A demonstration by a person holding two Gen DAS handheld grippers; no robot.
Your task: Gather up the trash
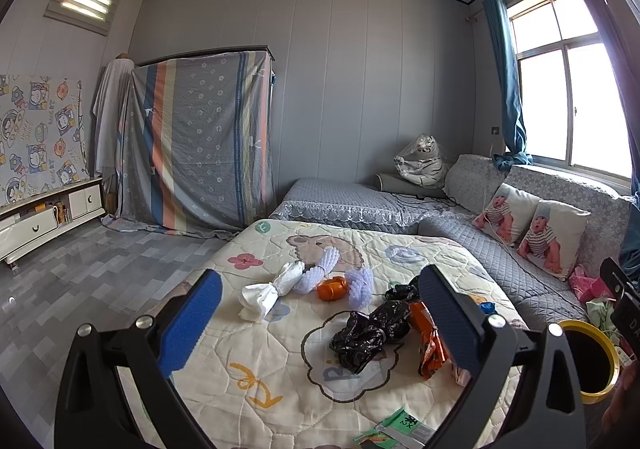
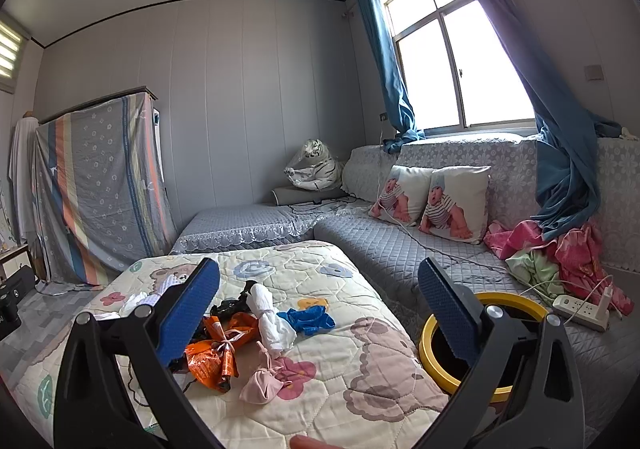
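Note:
Trash lies scattered on a cartoon-print quilt (image 1: pixel 256 389). In the left wrist view I see a white knotted bag (image 1: pixel 260 295), lavender foam nets (image 1: pixel 360 285), an orange ball (image 1: pixel 332 288), black crumpled bags (image 1: pixel 368 333), an orange wrapper (image 1: pixel 430 345) and a green packet (image 1: pixel 400 429). My left gripper (image 1: pixel 320 275) hovers open over them, holding nothing. In the right wrist view a white bag (image 2: pixel 268 321), a blue bag (image 2: pixel 308 321), an orange wrapper (image 2: pixel 220 353) and a pink pouch (image 2: pixel 264 385) lie below my open, empty right gripper (image 2: pixel 319 265). A yellow-rimmed bin (image 2: pixel 516 299) stands right of the quilt.
A grey quilted sofa (image 2: pixel 380 249) wraps behind and to the right, with two baby-print cushions (image 2: pixel 456 205). Pink clothes (image 2: pixel 560 249) and a power strip (image 2: pixel 580 309) with cables lie beside the bin. A sheet-draped wardrobe (image 1: pixel 200 145) and a low cabinet (image 1: pixel 48 217) stand on the left.

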